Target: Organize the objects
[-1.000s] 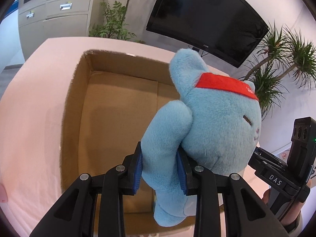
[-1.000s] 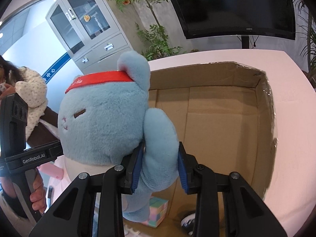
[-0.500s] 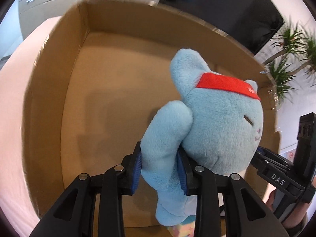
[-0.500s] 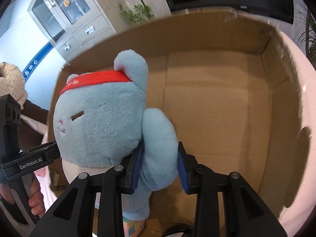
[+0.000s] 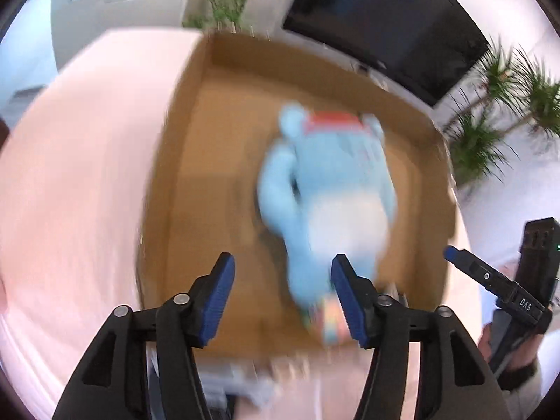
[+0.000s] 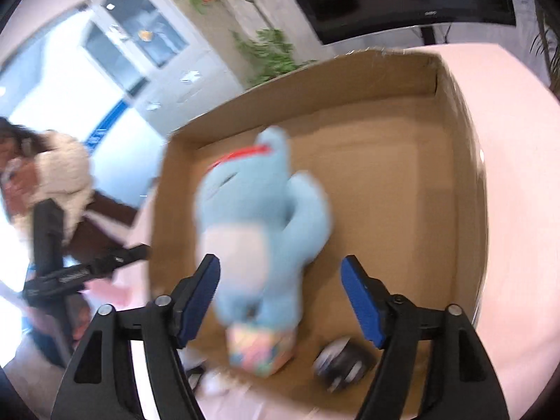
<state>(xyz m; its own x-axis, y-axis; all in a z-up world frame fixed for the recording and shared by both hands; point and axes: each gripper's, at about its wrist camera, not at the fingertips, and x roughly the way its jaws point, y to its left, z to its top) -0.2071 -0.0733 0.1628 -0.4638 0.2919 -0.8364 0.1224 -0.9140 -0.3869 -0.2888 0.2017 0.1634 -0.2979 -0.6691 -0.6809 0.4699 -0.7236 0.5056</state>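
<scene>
Released since half a second ago: both grippers, then clamped on the toy's arms, now stand apart from it with jaws spread and nothing between them.

Item: plush toy [image 5: 325, 189], light blue, white belly, red headband, rounded ears. Location: inside the cardboard box [image 5: 182, 133], centre of the left wrist view, lying with head toward the upper frame and feet toward the lower edge. Motion blur softens its outline; whether it has fully settled cannot be told.

Left gripper [image 5: 281, 292]: wide open, lower centre of frame, above the box's near edge. Right gripper [image 6: 280, 294]: wide open likewise, lower centre of its own view.

Other contents: pastel cube [image 6: 260, 348] touching the toy's feet; dark round object [image 6: 344, 360] lower right of it, too blurred to identify.

Reason for placement, as judged: the box serves as the collecting bin, and two grippers shared one bulky, floppy toy to carry it level before letting go.
</scene>
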